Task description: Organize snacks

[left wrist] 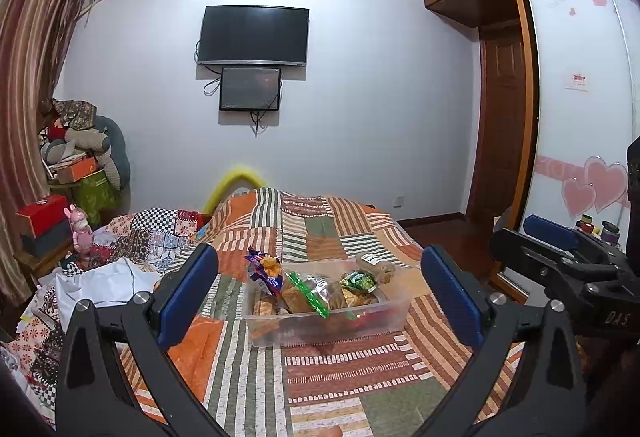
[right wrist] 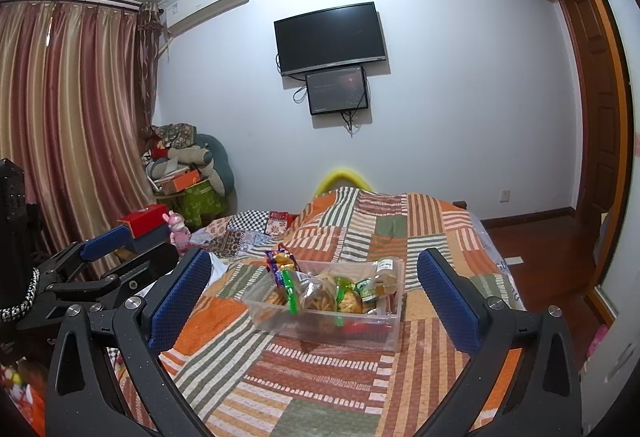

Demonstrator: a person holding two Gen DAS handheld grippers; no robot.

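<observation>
The left hand-held gripper and the right hand-held gripper both hang with fingers spread wide and nothing between them, side by side above the bed. Straight ahead of both, about equally near, sits a clear plastic bin on the quilt, its long axis running crosswise to the fingers. It holds a heap of snack packets, a purple packet at its left end and a small bottle at its right.

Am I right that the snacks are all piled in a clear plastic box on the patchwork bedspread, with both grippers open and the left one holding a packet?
Not quite. The left gripper holds nothing: in the left wrist view its blue fingers stand wide apart, short of the clear plastic box. The rest is right: the snacks sit in that box on the patchwork bedspread, and the right gripper is open too.
</observation>
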